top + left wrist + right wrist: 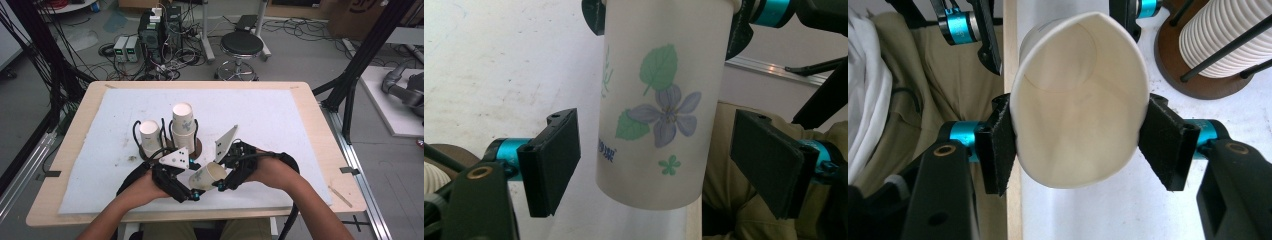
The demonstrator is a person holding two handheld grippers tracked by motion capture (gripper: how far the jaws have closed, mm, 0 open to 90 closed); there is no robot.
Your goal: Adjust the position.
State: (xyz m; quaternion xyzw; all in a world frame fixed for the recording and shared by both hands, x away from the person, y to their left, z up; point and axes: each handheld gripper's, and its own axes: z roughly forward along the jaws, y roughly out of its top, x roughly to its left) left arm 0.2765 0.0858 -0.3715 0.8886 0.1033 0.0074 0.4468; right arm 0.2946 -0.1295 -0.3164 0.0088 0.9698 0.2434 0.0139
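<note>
a white flower-printed paper cup point(209, 175) lies tilted, its rim squeezed oval, above the table's near edge.

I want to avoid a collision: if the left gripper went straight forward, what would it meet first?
Probably the white flower-printed paper cup standing between the open left gripper's jaws, held near its rim by the right gripper; depth is uncertain.

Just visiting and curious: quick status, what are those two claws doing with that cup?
Right gripper shut on cup, rim squeezed oval. Left gripper open around cup's base, not touching. Cup stacks in holder behind, clear of both.
</note>
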